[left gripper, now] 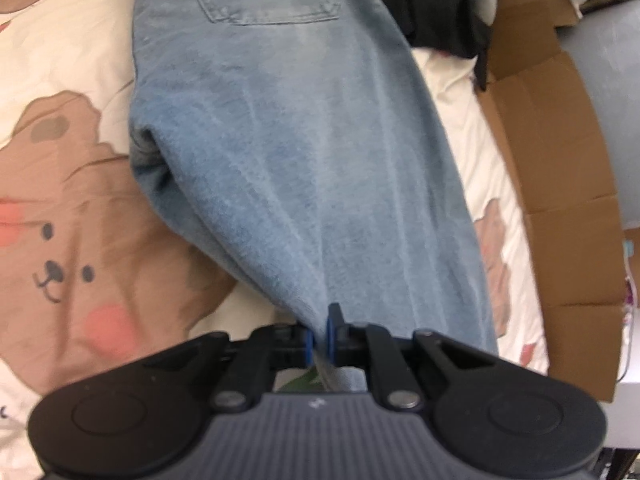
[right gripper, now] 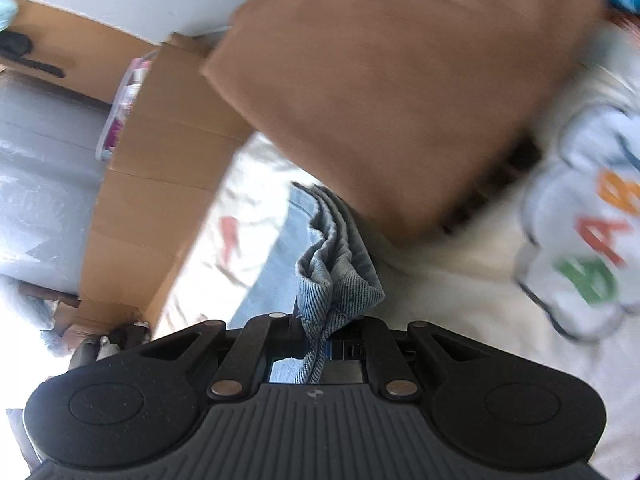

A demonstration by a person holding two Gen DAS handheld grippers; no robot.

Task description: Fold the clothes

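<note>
Light blue jeans point(left gripper: 296, 132) stretch away from my left gripper point(left gripper: 319, 340) across a bear-print bedspread point(left gripper: 72, 208), back pocket at the top. Its blue pads point(left gripper: 307, 346) are shut on a pinch of the denim near the bottom edge. In the right wrist view, my right gripper point(right gripper: 320, 340) is shut on a bunched hem of the same jeans point(right gripper: 340, 268), which hangs folded over the fingers. Its fingertips are hidden under the denim.
Flattened brown cardboard point(left gripper: 560, 184) lines the bed's right side, with a dark garment point(left gripper: 440, 8) beyond the jeans. In the right wrist view a folded brown cloth point(right gripper: 400, 88) lies ahead, a white garment with coloured letters point(right gripper: 588, 232) at right, and cardboard point(right gripper: 160, 184) at left.
</note>
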